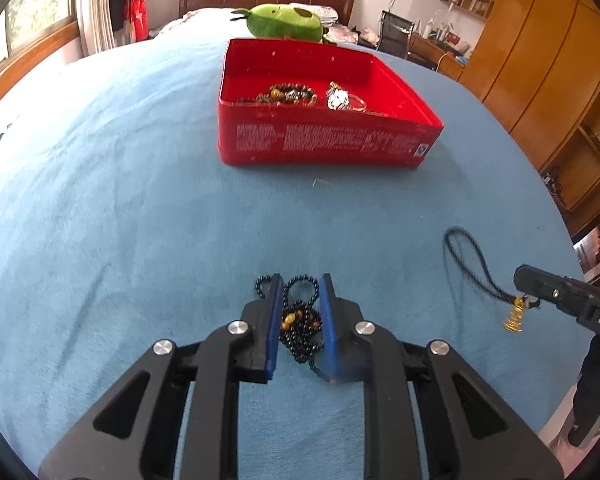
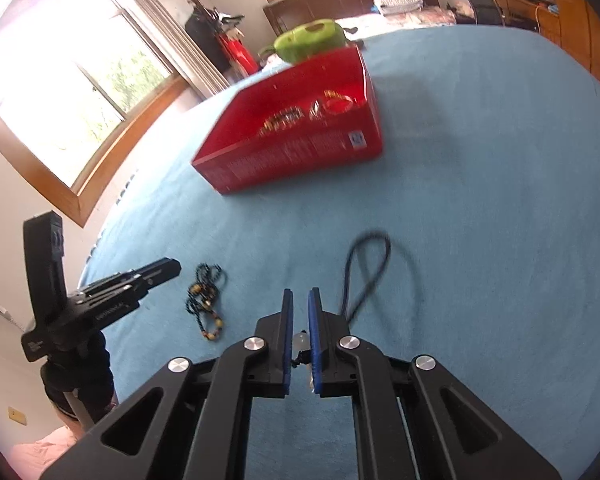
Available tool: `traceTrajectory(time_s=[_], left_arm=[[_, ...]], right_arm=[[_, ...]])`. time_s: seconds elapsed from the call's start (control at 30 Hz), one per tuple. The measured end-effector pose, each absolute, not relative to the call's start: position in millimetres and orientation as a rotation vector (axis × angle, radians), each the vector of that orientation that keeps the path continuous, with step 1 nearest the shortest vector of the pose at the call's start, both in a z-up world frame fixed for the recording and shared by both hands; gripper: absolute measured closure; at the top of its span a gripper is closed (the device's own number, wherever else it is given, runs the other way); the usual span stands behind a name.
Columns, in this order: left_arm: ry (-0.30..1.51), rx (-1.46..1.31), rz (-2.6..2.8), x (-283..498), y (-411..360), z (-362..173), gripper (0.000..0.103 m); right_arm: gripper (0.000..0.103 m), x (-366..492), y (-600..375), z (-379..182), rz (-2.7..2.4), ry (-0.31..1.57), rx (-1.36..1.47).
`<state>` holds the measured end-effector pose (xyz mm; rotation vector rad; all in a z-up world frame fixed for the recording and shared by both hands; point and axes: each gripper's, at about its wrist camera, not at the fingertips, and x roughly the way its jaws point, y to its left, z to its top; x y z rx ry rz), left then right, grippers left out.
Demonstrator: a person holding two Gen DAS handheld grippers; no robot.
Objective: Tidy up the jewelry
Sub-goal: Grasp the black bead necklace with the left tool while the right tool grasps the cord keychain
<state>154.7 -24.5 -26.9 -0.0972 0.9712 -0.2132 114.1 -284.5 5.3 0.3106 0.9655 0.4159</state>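
The left tool (image 1: 300, 312) is nearly closed on a bunched black bead necklace (image 1: 300, 328). The right tool (image 2: 300, 336) is clamped almost shut on the charm end of a dark braided cord (image 2: 364, 272) (its gold pendant (image 1: 514, 318) dangles below). Both are on the near side of the red box (image 1: 324, 140), which sits further up the blue bed cover (image 1: 100, 200) and already holds beads and a watch.

The swinging cord loop could snag the box's near wall, or loose bead strands could slip free. A green plush toy (image 1: 286, 22) lies just behind the box; nothing stands between the tools and it.
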Motion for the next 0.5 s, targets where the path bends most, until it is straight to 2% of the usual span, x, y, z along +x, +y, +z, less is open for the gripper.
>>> traceTrajectory(time_s=[0.07,0.1,0.2,0.23,0.27,0.3,0.4,0.47,0.5], left_arm=[[0.975,-0.097,-0.224,154,-23,-24,0.086],[0.980,-0.094,-0.222,154,-22,-25,0.086],[1.016,-0.069,-0.183,154,-19,-32,0.082],[1.036,-0.068,-0.186,155,-19,-37,0.074],[1.059,-0.074,-0.185,155,-19,-42,0.061],[1.073,-0.082,-0.182,156,-19,-46,0.056],[1.103,-0.081,-0.180,160,-23,-57,0.050],[1.131,-0.086,-0.197,164,-27,-64,0.040],[1.138,-0.086,-0.198,166,-29,-67,0.040]], right_arm=[[0.097,114,-283,10,0.418,0.954,0.304],[0.103,114,-282,12,0.420,0.952,0.298],[0.103,115,-280,10,0.423,0.960,0.294],[0.103,116,-278,8,0.425,0.967,0.290],[0.103,117,-278,5,0.428,0.976,0.292],[0.103,119,-277,1,0.428,0.985,0.295],[0.102,123,-276,-10,0.414,1.028,0.297],[0.100,124,-276,-18,0.393,1.054,0.289],[0.099,124,-274,-21,0.386,1.066,0.277]])
